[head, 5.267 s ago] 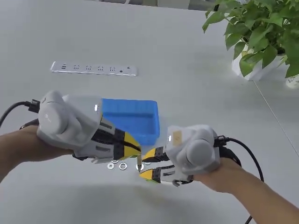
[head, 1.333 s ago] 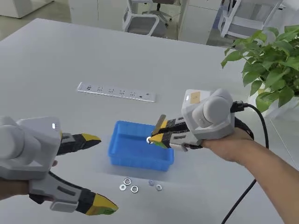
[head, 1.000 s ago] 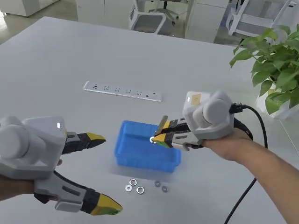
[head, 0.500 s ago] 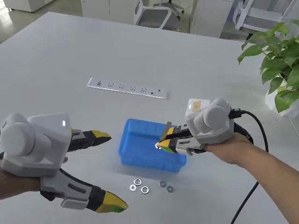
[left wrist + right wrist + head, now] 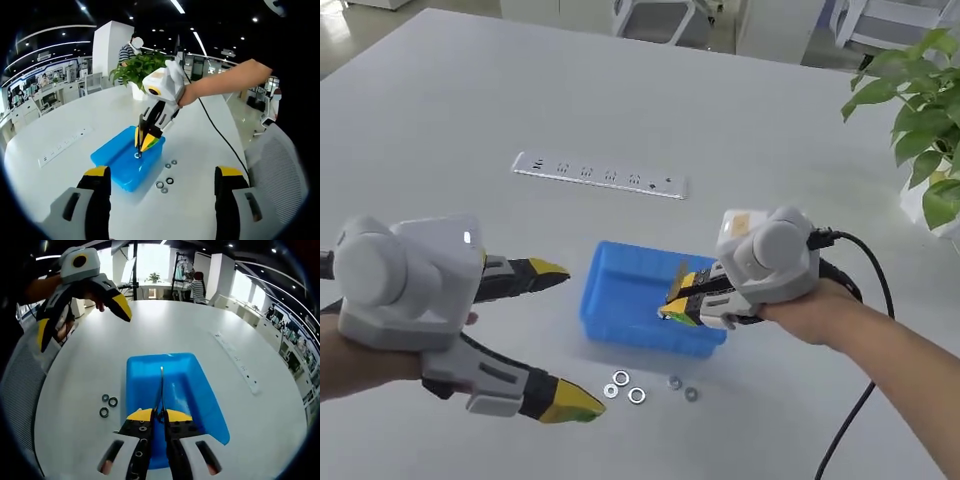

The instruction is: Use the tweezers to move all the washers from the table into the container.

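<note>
The pale tabletop (image 5: pixel 470 100) is smooth and hard, so expect anything thin to skate on it. The blue container (image 5: pixel 620 330) sits near the middle, well this side of the power strip (image 5: pixel 600 175).

Your left gripper (image 5: pixel 580 340) hovers to the left of the container with its jaws wide apart and nothing between them. Your right gripper (image 5: pixel 678 300) is over the container, its jaws pressed together on the tweezers (image 5: pixel 161 390). Their thin tines run forward from the jaws and end low over the blue floor. In the left gripper view a small ring shows at the tips, but you cannot tell whether it is pinched or already lying in the container.

The washers (image 5: pixel 628 387) left to move lie flat on the tabletop just beside the container's near wall. Three are clustered together and two more sit a little to their right. They are outside and below the right jaws, on your side of the container, and between the two grippers.

Judge them as light, stiff, slick metal rings, not fragile but likely to flick away under a skewed pinch. Lying flat, they offer almost no edge. Your best hold is probably one tine down through the hole and the other outside the rim, squeezing across the ring's band.
</note>
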Tool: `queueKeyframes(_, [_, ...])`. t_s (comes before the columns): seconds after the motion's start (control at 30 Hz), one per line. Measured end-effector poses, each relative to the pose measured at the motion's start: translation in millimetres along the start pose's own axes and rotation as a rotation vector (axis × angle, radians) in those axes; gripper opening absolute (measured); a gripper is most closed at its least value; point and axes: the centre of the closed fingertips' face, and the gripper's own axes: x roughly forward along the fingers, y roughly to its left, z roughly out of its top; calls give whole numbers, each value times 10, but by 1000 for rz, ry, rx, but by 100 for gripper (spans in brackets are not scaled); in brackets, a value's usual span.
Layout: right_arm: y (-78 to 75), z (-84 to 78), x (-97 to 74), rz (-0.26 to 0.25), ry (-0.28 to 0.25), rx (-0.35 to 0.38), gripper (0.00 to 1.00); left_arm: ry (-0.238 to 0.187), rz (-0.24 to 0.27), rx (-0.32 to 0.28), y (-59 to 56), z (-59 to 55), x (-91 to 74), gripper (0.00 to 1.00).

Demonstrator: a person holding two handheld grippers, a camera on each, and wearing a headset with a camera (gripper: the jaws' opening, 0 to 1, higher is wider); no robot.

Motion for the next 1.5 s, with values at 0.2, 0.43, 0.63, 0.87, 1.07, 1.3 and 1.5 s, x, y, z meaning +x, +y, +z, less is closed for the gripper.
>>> queueKeyframes(0.2, [13,-49,44,10,20,-3,9,-10,0,31,88,104,97,79])
queueKeyframes(0.43, [29,-80,75,19,32,-5,9,-67,-23,90,176,356,280,59])
queueKeyframes(0.63, [29,-87,79,25,33,-8,9,-71,-53,151,238,504,469,44])
queueKeyframes(0.87, [30,-77,87,30,29,-13,9,-21,-74,202,368,502,703,25])
queueKeyframes(1.07, [28,-74,96,34,27,-21,9,15,-113,240,375,456,829,17])
queueKeyframes(1.3, [31,-73,93,38,23,-27,9,30,-124,282,408,427,895,9])
queueKeyframes(1.5, [27,-75,91,36,22,-27,9,36,-134,296,426,428,915,7])
